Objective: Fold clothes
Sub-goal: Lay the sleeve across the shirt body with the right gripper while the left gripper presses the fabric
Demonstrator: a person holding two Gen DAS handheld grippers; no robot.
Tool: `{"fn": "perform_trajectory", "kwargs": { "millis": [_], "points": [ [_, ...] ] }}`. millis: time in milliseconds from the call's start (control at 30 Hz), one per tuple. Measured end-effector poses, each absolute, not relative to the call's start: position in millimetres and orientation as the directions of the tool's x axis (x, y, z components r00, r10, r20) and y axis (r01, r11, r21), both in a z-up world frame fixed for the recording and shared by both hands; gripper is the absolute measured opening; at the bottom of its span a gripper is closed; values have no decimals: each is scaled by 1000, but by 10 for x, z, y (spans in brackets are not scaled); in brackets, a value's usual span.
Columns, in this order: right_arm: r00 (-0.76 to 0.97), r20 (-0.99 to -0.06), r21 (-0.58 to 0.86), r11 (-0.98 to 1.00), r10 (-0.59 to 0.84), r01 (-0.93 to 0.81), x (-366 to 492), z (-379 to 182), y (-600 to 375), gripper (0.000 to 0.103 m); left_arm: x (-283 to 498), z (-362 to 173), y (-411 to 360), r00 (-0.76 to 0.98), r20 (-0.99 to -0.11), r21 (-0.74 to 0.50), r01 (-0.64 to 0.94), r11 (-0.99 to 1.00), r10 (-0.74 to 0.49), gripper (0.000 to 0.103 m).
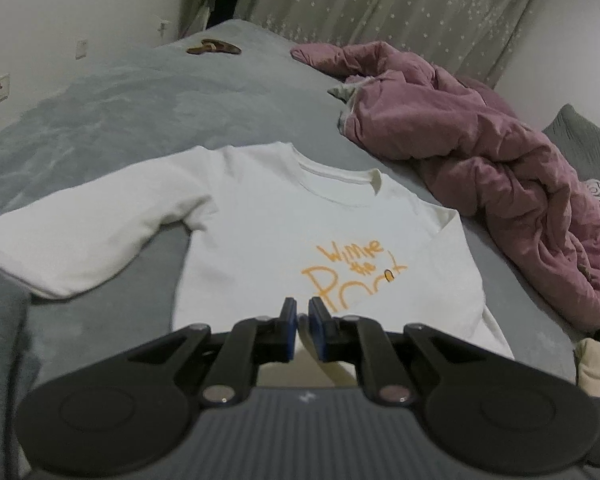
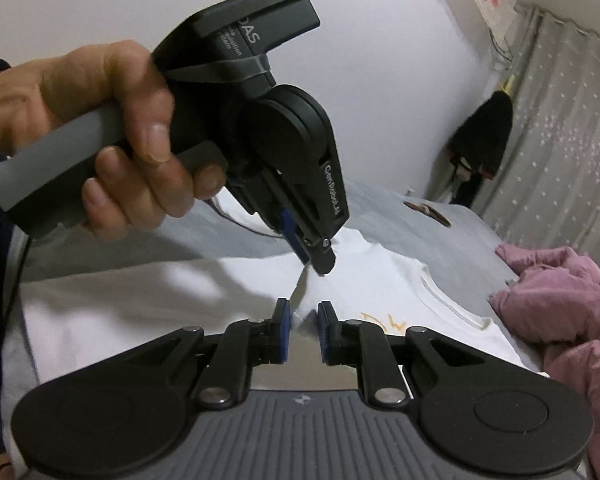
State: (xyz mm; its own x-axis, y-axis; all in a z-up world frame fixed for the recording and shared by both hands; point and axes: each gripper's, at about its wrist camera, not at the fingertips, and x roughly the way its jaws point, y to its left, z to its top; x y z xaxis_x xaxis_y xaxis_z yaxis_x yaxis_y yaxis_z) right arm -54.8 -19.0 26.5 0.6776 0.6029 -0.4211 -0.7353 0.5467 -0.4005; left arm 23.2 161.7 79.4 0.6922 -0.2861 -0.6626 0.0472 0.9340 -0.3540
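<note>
Lifting a fold of the white cotton T-shirt with orange lettering point(image 1: 260, 216), spread on the grey bedspread point(image 1: 140, 112), the left gripper point(image 2: 314, 266) pinches a raised ridge of cloth. The right gripper point(image 2: 302, 326) nips the same ridge lower down. Next, judged: carry the fold across evenly.

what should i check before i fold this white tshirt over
1. left gripper jaws shut on t-shirt edge: ok
2. right gripper pinching cloth: cannot tell, fabric sits between its jaws
3. t-shirt lying flat, print up: ok
4. sleeve folded in: not ok, spread out
5. pink quilt clear of the t-shirt: cannot tell, very close
</note>
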Motion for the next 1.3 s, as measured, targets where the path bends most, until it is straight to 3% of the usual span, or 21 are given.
{"fn": "perform_trajectory", "kwargs": {
  "millis": [300,533,733,900,1133,1300],
  "points": [
    [636,-448,-397,498,628,-771,-549,166,-99,15,88,732,1757,695,-672,-334,26,942,-258,9],
    [609,-484,-395,465,628,-792,-625,91,-79,15,34,693,1862,719,-677,-244,-23,969,-154,5],
    [577,-489,-286,505,655,-815,-563,194,-183,16,59,654,1854,692,-680,-310,29,950,-243,6],
    [535,-527,-275,463,660,-843,-618,209,-189,16,121,603,1832,665,-694,-339,36,940,-276,6],
    [420,-580,-101,450,698,-887,-478,283,-310,18,97,541,1705,617,-704,-350,130,928,-352,19],
    [448,-604,-154,455,660,-877,-523,263,-316,18,85,518,1621,594,-717,-324,180,929,-365,20]
  ]
}}
